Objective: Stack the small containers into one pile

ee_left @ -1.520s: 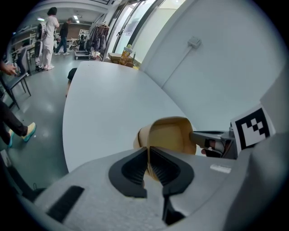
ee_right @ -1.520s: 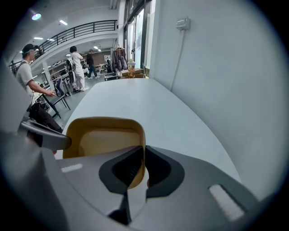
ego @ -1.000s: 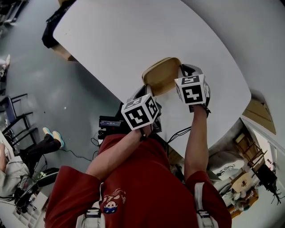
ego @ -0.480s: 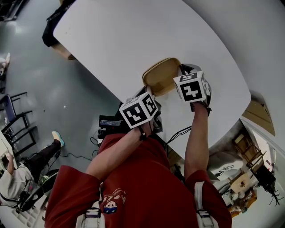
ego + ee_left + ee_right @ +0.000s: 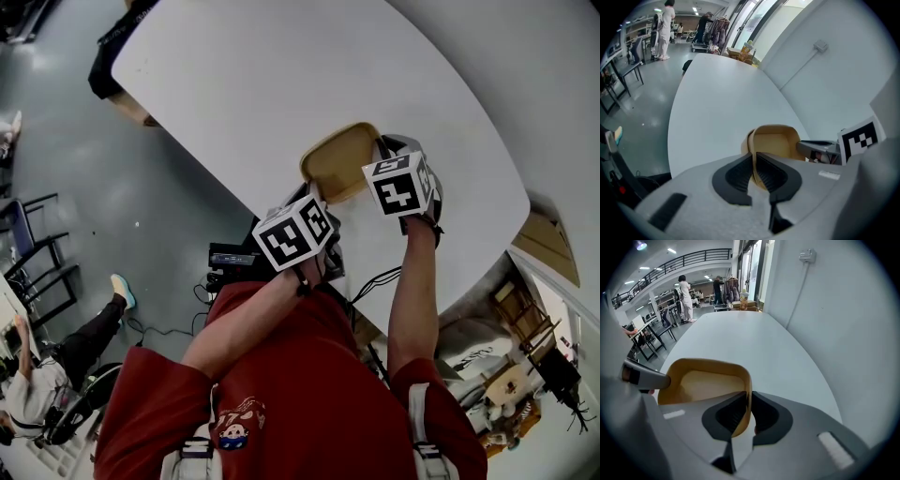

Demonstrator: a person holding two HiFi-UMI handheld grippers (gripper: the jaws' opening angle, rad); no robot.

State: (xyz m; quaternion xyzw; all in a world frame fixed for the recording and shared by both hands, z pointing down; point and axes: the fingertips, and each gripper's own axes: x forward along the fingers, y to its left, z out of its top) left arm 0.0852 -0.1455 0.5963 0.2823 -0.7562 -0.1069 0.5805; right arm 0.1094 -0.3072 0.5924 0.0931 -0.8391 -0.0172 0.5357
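A tan, rounded-square container [image 5: 339,164] sits near the white table's [image 5: 281,75] front edge, between my two grippers. In the left gripper view a second rim shows nested against the container [image 5: 776,143], so it looks like a stack of two. My left gripper [image 5: 314,194] is shut on its left wall; that wall stands between the pads [image 5: 754,159]. My right gripper [image 5: 380,152] holds the right wall [image 5: 746,380] between its jaws, which are opening while the pads still touch it. The right gripper's tip [image 5: 820,147] reaches the far rim.
The table's front edge [image 5: 281,216] runs just under the grippers, with cables and a black box [image 5: 230,258] on the floor below. A light wall [image 5: 825,310] borders the table's far side. Chairs and a seated person [image 5: 37,366] are at the left.
The container has settled flatter, showing more of its inside. Both marker cubes shifted slightly left; the grips stay on the rims.
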